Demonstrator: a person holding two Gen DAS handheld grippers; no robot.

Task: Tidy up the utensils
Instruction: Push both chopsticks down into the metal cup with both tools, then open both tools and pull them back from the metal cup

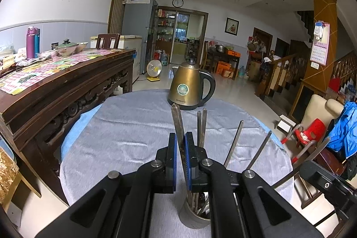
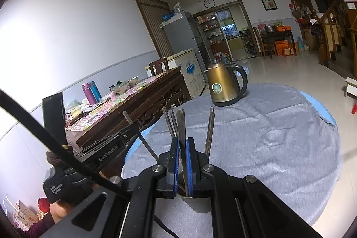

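Note:
A round metal holder cup stands on the grey cloth, right below both grippers; it also shows in the right wrist view. Several metal utensil handles stick up out of it. My left gripper is shut on one flat handle that reaches down into the cup. My right gripper is shut on another flat handle standing in the cup. Other handles lean to the right, and loose ones stand beside my right gripper. The utensil heads are hidden inside the cup.
A gold electric kettle stands at the far side of the round table, also visible in the right wrist view. A dark wooden sideboard with bowls and bottles stands left. A red chair is at the right.

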